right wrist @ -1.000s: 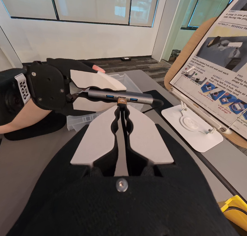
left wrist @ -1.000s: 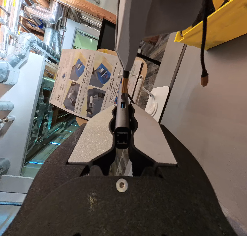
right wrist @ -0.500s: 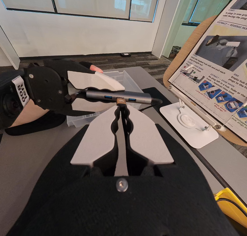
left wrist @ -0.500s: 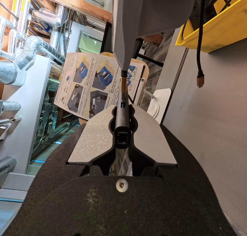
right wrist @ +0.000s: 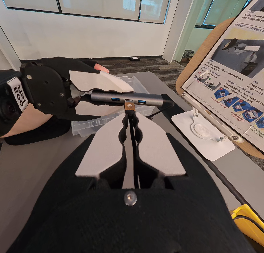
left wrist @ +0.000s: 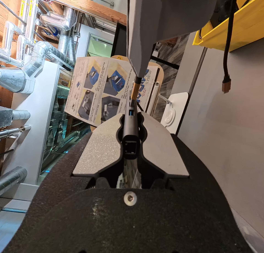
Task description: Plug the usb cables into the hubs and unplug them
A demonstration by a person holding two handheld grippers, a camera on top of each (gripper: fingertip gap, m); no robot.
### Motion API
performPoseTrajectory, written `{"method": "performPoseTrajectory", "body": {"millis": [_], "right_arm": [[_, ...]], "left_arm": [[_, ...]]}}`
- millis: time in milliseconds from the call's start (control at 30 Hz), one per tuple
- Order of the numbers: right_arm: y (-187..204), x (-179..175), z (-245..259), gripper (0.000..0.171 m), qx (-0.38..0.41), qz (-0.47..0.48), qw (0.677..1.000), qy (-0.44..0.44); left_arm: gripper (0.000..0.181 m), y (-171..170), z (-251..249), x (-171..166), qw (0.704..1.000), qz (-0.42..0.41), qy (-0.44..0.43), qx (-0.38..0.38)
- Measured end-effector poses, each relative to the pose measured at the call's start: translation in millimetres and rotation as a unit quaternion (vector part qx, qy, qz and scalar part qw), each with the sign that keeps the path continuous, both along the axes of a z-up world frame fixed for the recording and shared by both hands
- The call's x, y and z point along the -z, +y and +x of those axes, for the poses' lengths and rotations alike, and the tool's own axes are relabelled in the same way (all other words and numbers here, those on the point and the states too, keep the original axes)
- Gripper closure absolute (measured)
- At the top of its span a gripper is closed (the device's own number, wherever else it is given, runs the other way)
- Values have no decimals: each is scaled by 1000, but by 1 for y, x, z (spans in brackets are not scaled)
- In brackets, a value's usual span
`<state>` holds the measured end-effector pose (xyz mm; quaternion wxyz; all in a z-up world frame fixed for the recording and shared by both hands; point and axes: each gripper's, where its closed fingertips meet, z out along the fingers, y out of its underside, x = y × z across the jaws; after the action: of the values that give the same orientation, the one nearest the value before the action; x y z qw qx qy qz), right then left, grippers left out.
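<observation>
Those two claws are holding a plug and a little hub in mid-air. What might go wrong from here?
1. The right claw pinches the cable just behind the gold plug, so the plug may tilt and jam in the hub.
2. The left claw grips only one end of the hub; a sideways tug might twist it loose.
3. The hub's own cable trails toward the clear bin and might snag.

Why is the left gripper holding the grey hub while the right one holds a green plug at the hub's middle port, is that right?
Almost. The left gripper does hold the hub, and the right gripper holds a plug at the middle port, but the plug is gold, not green. The right wrist view shows it.
</observation>
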<state>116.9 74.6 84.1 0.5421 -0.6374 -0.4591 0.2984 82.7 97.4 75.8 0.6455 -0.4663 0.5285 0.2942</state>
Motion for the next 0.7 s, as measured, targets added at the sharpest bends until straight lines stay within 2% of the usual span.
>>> {"method": "performPoseTrajectory", "body": {"millis": [367,500,700], "right_arm": [[2,-2,2,164,4,5,1000,3],[3,2,5,163,4,-2,1000,-9],[8,6,3,163,4,-8,1000,-5]], "left_arm": [[165,0,3,8,999,7,45,-4],[165,0,6,7,1000,-2,16,0],[165,-2,5,5,1000,1,25,-4]]}}
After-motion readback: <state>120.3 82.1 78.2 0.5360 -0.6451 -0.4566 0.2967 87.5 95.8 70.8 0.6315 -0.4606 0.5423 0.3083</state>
